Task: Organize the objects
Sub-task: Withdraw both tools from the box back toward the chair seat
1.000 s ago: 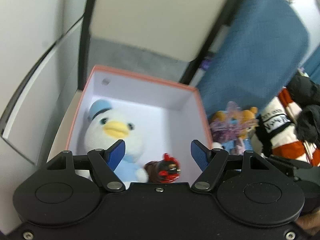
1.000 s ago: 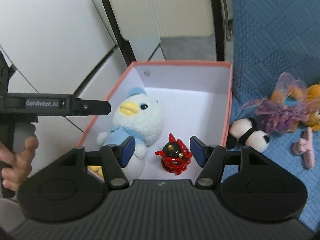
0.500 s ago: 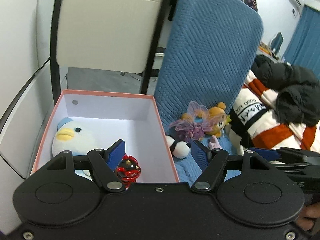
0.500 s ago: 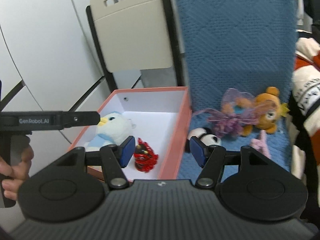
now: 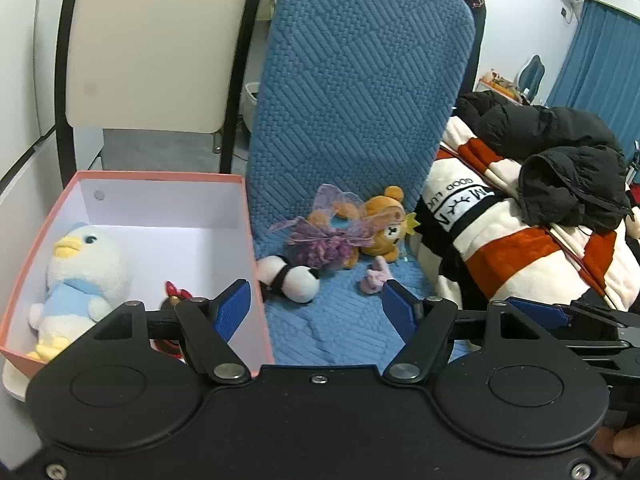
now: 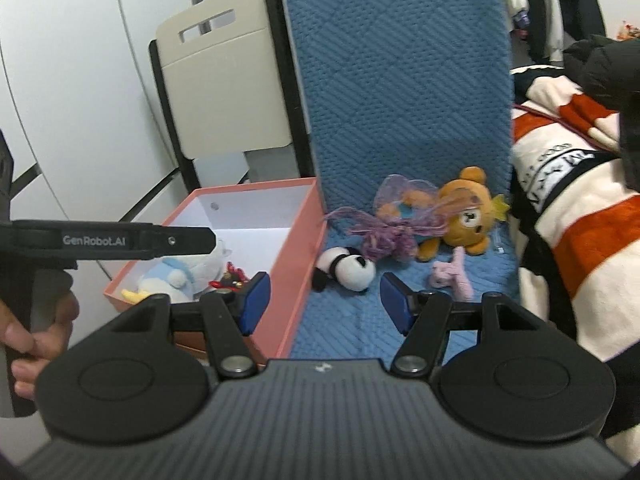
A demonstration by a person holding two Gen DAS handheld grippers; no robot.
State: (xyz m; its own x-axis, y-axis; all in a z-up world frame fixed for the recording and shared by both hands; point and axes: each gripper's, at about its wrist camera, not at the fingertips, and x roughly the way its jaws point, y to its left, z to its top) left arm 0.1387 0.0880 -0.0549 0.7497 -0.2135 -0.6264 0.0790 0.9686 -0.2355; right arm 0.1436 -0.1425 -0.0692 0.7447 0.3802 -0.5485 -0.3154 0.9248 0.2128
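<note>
Both views swung from box (image 5: 248, 240) toward panda (image 6: 348, 270) | claws gape, seemingly empty

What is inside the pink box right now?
In the pink box sit a white duck plush and a small red figure. The left gripper hides the box's near corner, so anything there cannot be seen.

Blue quilted chair seat (image 5: 344, 332) carried toys: panda plush (image 5: 290, 276) lay near front left, just beside pink box (image 5: 256, 280). Purple yarn bundle (image 5: 324, 246) rested behind panda, touching orange bear plush (image 5: 386, 224) at seat back. Small pink toy (image 5: 374, 278) lay to right of panda. Striped blanket (image 5: 520, 256) covered bed at right.
</note>
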